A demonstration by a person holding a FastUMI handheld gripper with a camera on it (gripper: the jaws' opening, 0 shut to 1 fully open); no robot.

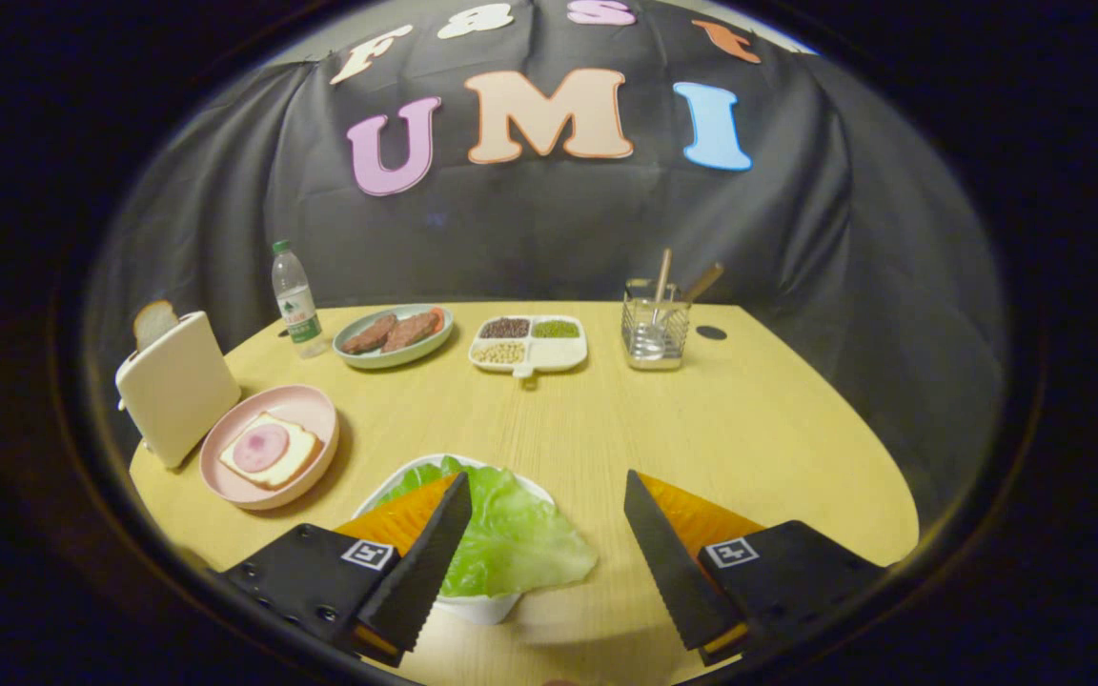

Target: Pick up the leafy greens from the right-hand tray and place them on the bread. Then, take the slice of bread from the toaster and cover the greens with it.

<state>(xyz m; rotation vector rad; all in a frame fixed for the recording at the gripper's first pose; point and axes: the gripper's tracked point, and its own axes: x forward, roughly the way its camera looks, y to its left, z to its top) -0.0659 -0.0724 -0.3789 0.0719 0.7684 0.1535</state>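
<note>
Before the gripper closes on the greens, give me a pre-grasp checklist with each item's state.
1. Gripper open: ok, its fingers stand wide apart.
2. Leafy greens between the fingers: not ok, the leaf lies by one finger, off centre in the gap.
3. Greens free to lift: ok, they lie loose on the white tray.
4. Target ready: ok, the bread with a ham slice lies on the pink plate.
5. Top slice available: ok, bread sticks out of the toaster.
6. Height above the greens: cannot tell.
</note>
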